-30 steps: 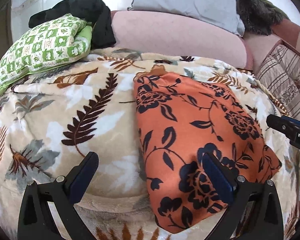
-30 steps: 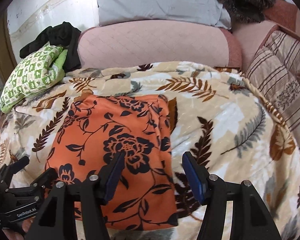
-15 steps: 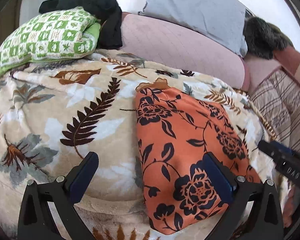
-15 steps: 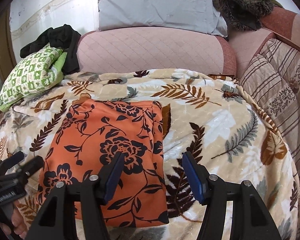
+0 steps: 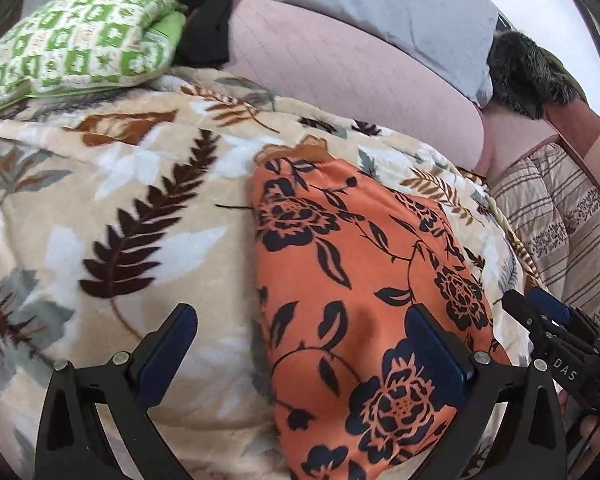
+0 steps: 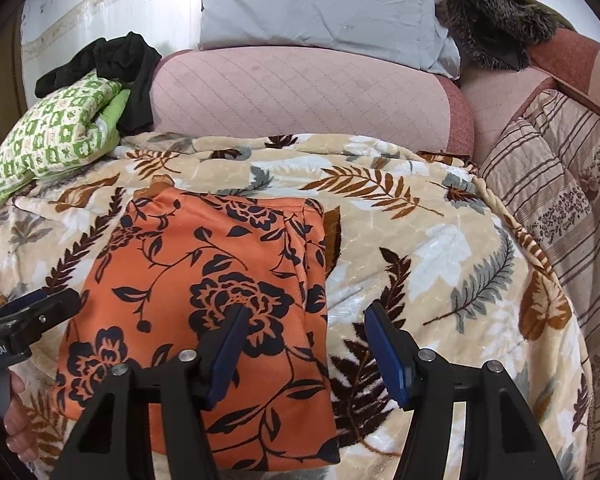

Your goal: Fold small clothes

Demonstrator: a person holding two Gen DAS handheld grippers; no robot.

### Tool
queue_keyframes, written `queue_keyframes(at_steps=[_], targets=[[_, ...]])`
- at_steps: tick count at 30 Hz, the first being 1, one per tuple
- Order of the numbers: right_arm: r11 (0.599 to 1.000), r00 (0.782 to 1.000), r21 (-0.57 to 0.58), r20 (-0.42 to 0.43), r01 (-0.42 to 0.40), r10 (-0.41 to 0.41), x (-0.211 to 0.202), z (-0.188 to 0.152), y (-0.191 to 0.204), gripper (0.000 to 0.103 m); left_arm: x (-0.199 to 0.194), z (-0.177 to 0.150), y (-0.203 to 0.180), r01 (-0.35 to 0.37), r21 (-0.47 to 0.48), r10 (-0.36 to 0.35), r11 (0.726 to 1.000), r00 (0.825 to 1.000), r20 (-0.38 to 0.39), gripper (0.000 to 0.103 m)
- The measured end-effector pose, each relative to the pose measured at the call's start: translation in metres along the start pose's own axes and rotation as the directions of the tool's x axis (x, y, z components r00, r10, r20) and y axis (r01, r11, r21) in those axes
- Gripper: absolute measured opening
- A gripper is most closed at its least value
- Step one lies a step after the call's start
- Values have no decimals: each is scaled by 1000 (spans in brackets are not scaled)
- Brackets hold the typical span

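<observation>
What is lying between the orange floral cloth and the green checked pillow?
Only bare leaf-print blanket; nothing else lies between the orange floral cloth and the green checked pillow, clearest in the right wrist view.

Both views bright, soft even daylight, strongest from the top near the wall (image 6: 80, 4), which is blown out. Shadows faint. Heavy fisheye bending and black vignette at corners. Left view slightly motion-smeared, green pillow (image 5: 80, 40) soft; right view sharp, mild sheen on blanket (image 6: 440, 248).

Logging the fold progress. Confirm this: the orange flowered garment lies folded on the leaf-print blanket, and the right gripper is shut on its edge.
Wrong on the grip. The right gripper is open, holding nothing, as the right wrist view shows. The orange flowered garment does lie folded on the leaf-print blanket.
</observation>
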State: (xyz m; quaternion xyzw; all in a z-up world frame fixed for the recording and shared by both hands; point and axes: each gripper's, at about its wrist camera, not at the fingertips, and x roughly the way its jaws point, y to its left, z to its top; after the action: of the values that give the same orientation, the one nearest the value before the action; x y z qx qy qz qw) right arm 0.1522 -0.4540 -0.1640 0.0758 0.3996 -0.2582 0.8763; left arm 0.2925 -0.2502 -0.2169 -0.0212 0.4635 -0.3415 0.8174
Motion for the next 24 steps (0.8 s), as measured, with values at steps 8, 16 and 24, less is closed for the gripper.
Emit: queue_keyframes(at_steps=[8, 16, 24], targets=[[999, 999, -11, -2, 33, -33, 12, 6, 0, 64, 22, 5, -7, 74, -6, -75, 997, 996, -58, 103], [997, 998, 52, -43, -49, 52, 32, 10, -16, 64, 49, 6, -12, 121, 6, -117, 993, 974, -194, 103], [735, 824, 502, -74, -455, 561, 85, -9, -89, 65, 49, 4, 2, 234, -70, -244, 970, 934, -259, 103]])
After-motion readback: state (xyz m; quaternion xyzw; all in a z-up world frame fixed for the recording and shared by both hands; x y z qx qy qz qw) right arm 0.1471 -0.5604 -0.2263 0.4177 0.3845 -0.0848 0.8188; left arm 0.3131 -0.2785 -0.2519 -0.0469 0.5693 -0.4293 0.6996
